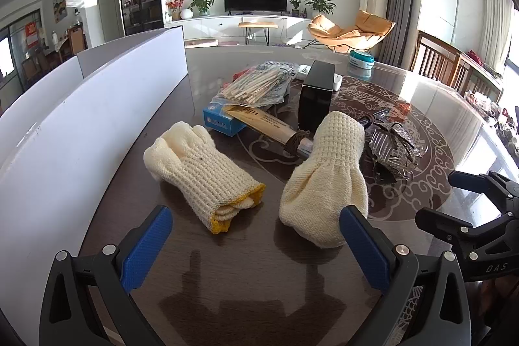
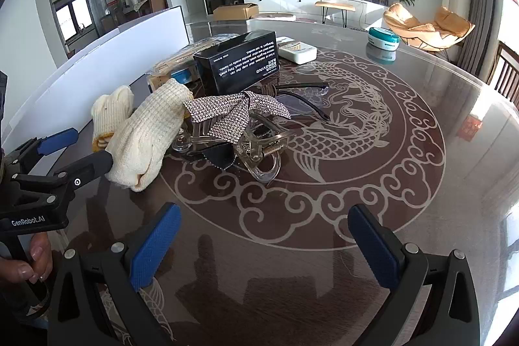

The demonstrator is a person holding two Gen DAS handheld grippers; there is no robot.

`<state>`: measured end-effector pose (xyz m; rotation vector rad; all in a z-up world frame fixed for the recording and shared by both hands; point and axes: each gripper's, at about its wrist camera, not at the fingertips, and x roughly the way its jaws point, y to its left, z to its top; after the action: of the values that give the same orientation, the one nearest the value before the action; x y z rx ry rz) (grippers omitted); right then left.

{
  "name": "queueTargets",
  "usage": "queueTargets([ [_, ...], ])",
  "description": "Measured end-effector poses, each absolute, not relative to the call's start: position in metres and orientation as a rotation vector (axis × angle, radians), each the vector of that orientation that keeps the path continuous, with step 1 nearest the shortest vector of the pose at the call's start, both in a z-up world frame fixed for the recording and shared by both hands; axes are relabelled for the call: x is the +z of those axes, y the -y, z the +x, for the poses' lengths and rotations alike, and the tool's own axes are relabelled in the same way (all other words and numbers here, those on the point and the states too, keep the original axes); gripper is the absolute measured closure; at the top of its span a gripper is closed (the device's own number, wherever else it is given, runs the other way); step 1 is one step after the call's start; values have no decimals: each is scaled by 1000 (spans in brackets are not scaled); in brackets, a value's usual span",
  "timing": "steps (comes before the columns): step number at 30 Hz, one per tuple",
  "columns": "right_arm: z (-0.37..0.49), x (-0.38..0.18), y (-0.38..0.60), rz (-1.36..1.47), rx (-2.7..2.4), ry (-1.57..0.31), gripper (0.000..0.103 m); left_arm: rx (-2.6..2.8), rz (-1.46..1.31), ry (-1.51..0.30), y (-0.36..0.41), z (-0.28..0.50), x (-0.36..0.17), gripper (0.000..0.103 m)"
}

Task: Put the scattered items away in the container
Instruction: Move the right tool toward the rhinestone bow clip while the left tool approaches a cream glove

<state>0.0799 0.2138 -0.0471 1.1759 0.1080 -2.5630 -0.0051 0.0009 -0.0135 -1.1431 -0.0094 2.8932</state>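
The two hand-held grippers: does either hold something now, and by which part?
Nothing is held. The left hand-held gripper and the right hand-held gripper are both open and empty above the table.

Two gloves [image 1: 207,174] lie side by side on the surface [image 1: 259,281]; behind them stands a box [image 1: 316,96], the hair clip [image 2: 246,132] to its right.

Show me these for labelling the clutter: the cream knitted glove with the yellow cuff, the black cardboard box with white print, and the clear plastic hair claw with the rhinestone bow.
Cream knitted glove with yellow cuff [image 1: 198,164]: left wrist view, palm.
Black cardboard box with white print [image 2: 240,64]: right wrist view, printed face.
Clear plastic hair claw with rhinestone bow [image 2: 259,148]: right wrist view, clear body.
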Motion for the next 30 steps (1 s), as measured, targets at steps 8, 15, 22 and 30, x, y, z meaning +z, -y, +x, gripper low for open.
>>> queueTargets([
  [8, 78, -49, -218, 1193, -2547, -75, 0, 2890, -1201, 75, 23, -12, -12, 0],
  [15, 77, -49, -218, 1191, -2540, -61, 0, 2871, -1335, -103, 28, -49, -21, 0],
  [22, 77, -46, -227, 1175, -2565, 2, 0, 2739, -1318, -232, -14, -79, -30, 0],
  [30, 77, -43, -250, 1160, -2641, 144, 0, 2675, -1215, -400, -74, -103, -27, 0],
])
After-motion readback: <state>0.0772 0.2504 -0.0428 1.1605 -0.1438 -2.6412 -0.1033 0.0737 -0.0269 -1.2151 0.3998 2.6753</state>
